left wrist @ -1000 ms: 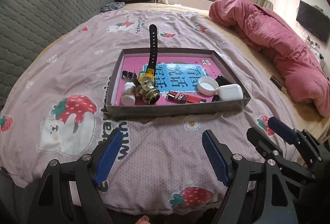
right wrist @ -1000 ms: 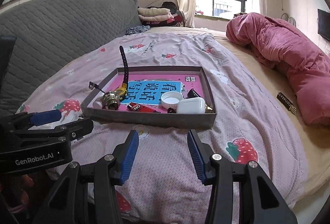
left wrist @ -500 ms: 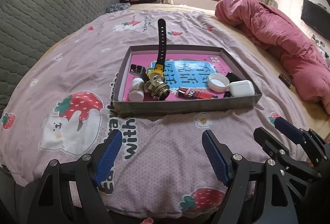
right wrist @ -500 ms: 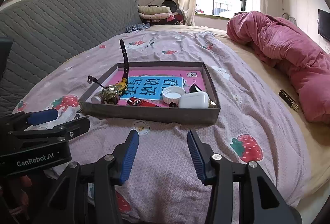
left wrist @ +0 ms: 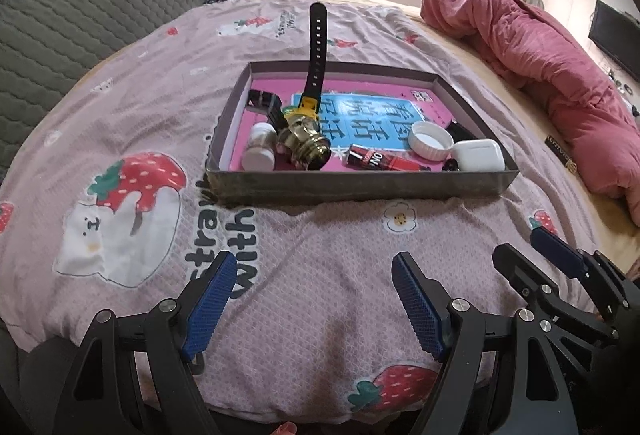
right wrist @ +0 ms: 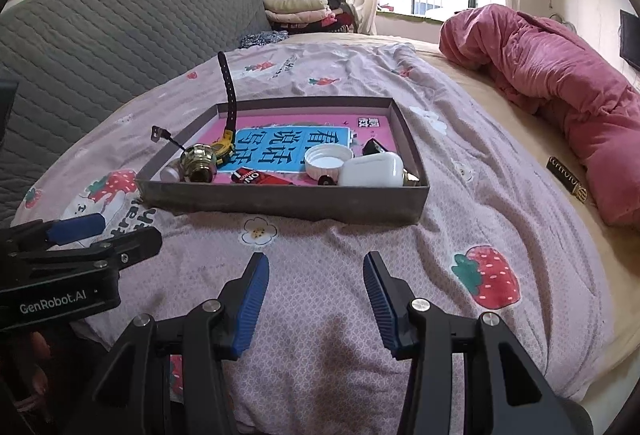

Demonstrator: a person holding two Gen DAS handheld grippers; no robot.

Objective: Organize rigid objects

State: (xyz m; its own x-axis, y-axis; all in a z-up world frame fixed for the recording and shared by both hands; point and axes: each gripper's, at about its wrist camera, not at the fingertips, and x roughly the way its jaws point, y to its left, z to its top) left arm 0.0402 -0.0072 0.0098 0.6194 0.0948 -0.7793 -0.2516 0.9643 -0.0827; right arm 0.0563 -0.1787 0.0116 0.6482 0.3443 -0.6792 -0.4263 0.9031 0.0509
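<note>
Nearest the lens, the left gripper [left wrist: 310, 299] stood with its blue pads wide apart and nothing between them, low in its own frame above the strawberry-print bedspread [left wrist: 132, 139]. Likewise the right gripper [right wrist: 314, 299] was spread and empty at the bottom of its view.

Farther up, mid-frame, the shallow grey tray [left wrist: 360, 185] sat on the soft bedding, well apart from both tools. Inside it lay a brass fitting [left wrist: 306, 149] touching a small white bottle [left wrist: 260, 147], a red tube [left wrist: 380, 161], a white cap [left wrist: 430, 141] and a white earbud case [left wrist: 478, 155]. A black watch strap [left wrist: 316, 51] rose steeply above the far rim.

Likely trouble: the mattress gives, so pressing on the tray could tip it and slide the pieces together. The rounded fitting might roll from the pads, and the upright strap could snag a reaching finger.
</note>
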